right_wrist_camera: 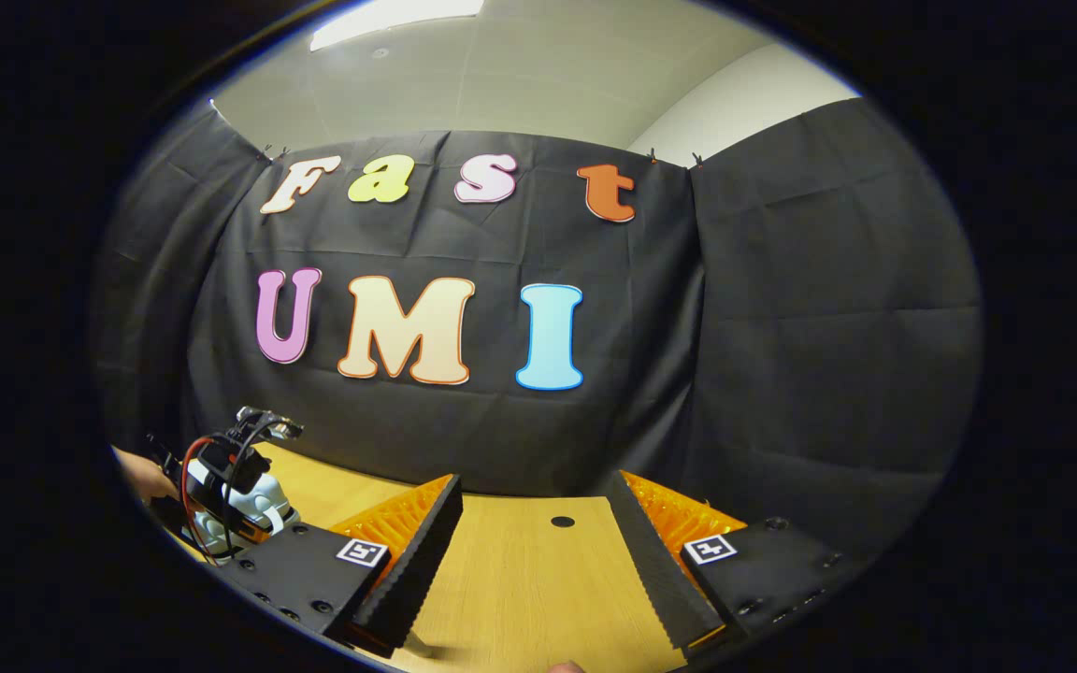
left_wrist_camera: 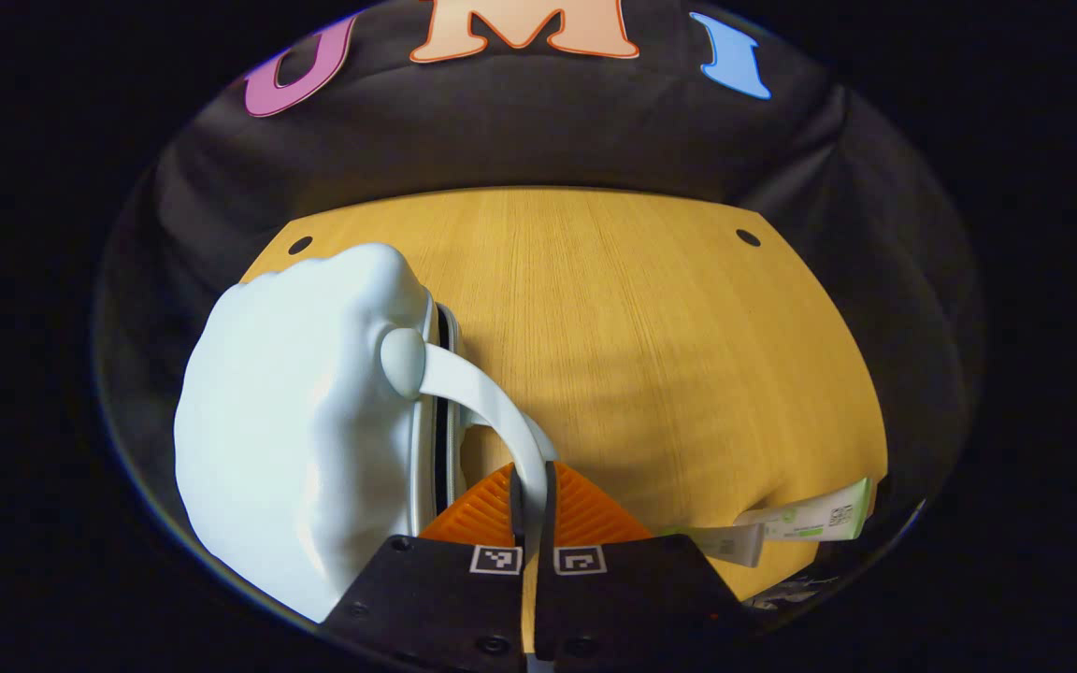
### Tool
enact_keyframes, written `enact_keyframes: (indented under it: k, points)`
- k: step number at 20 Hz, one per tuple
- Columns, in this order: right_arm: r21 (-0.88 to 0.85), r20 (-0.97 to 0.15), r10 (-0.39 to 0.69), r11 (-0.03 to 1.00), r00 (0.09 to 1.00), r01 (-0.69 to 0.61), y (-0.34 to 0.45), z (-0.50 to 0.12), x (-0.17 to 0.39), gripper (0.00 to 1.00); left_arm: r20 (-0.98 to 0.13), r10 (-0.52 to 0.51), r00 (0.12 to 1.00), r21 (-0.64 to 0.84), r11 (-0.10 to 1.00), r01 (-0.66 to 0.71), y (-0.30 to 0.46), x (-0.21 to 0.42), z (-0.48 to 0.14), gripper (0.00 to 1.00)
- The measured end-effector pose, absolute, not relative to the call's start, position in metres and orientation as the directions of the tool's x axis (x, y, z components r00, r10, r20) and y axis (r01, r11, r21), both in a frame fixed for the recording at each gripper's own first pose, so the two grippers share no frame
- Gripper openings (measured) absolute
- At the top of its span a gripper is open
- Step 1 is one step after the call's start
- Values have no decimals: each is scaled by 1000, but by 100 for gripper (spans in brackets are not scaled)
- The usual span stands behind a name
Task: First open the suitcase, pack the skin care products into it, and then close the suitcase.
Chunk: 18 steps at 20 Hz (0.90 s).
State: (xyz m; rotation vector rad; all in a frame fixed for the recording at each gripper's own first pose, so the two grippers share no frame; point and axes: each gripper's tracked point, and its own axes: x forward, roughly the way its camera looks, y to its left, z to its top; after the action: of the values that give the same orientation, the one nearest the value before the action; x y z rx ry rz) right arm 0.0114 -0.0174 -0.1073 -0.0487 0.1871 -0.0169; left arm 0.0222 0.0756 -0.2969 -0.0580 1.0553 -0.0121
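A small white suitcase [left_wrist_camera: 295, 430] with a bumpy shell stands shut on the wooden table [left_wrist_camera: 651, 336], at the left of the left gripper view. Its curved white handle [left_wrist_camera: 482, 397] arcs down into my left gripper [left_wrist_camera: 531, 495], which is shut on it. Two white skin care tubes [left_wrist_camera: 800, 523] lie at the table's near right edge. In the right gripper view my right gripper [right_wrist_camera: 534, 551] hovers open over the table with nothing between its fingers. The left gripper [right_wrist_camera: 230, 486] and a hand [right_wrist_camera: 141, 477] holding it appear at that view's far left.
Black cloth walls close off the table's far and right sides. Two small dark holes [left_wrist_camera: 748, 237] mark the table's far corners. Bare wood stretches across the middle and right of the table.
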Motion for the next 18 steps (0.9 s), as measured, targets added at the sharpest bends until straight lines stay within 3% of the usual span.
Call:
enact_keyframes:
  k: [4,10,18]
  points:
    - [-26,-211,59,997,976,-66,-11,-122,12,99,-843,-11,538,-22,1000,-13,78,29,-273,0]
    - [25,-211,28,999,977,-24,5,-121,18,99,-805,-55,590,-69,998,-1,102,27,-212,0]
    - [1,-199,82,996,977,-84,75,-117,18,100,-731,-88,677,-121,993,-1,168,30,-139,0]
